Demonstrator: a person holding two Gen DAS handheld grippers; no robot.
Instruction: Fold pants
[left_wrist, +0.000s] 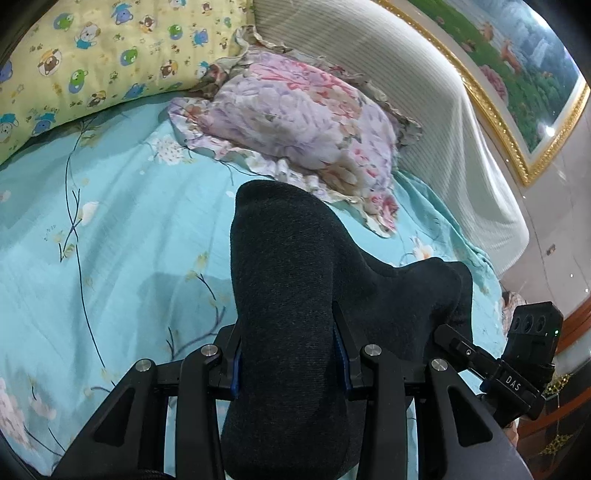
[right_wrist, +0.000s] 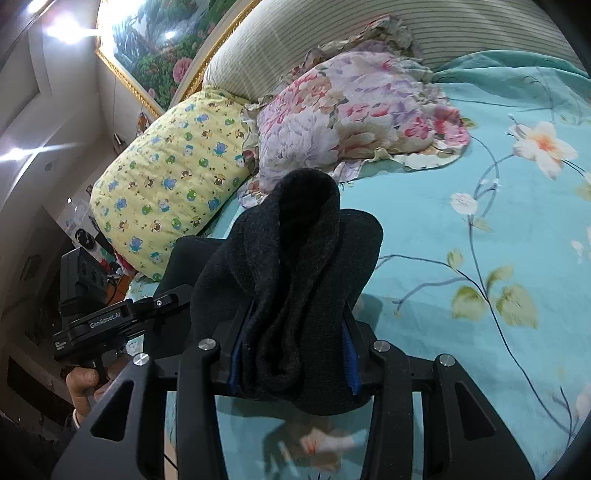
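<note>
Left wrist view: left gripper (left_wrist: 291, 354), jaws clamped on a thick bunch of dark pants (left_wrist: 288, 280), cloth held clear above the turquoise floral sheet (left_wrist: 110, 240), likely for carrying to a fold. Right wrist view: right gripper (right_wrist: 293, 354), jaws likewise clamped on the pants' other bunched edge, keeping the span shared. Floral pillow (right_wrist: 354, 110) lay beyond.

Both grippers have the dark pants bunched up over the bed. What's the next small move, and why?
Probably draw the two grippers apart and lower the pants onto the turquoise sheet. The left gripper and right gripper each clamp a thick bunch, held clear of the floral pillow, so nothing lies flat enough to fold.
</note>
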